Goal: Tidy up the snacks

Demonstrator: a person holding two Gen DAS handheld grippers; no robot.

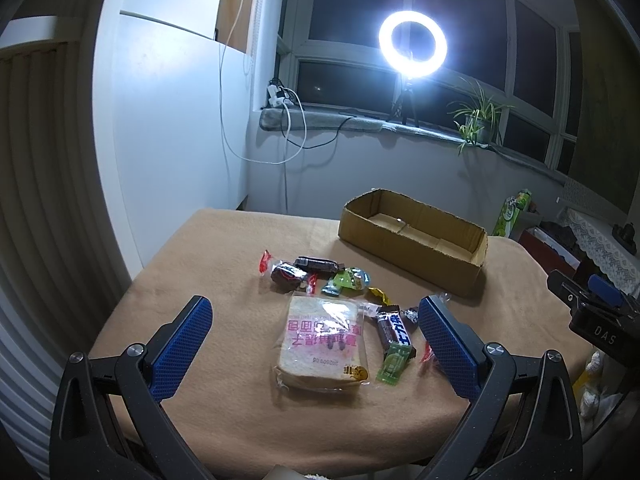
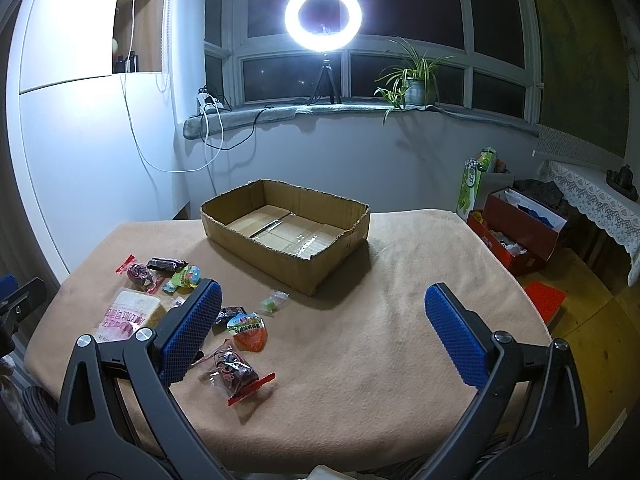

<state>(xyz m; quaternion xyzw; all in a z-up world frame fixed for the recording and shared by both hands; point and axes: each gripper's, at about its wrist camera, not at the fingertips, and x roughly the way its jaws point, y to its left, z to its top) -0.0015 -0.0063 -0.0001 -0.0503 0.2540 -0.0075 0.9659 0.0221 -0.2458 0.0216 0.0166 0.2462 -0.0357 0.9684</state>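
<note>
Both tools being held wide, nothing gripped: left tool (image 1: pixel 314 336) over bread pack (image 1: pixel 322 346), right tool (image 2: pixel 323 320). Snacks being left loose on surface (image 2: pixel 380 340); box (image 2: pixel 285 232) empty. Risk: slippery wrappers being pinched at edge, slipping; bread being crushed.

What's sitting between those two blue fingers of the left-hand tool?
In the left wrist view, the open left gripper frames a wrapped bread slice, with a dark chocolate bar and a small green candy beside it, all lying on the tan tablecloth.
</note>
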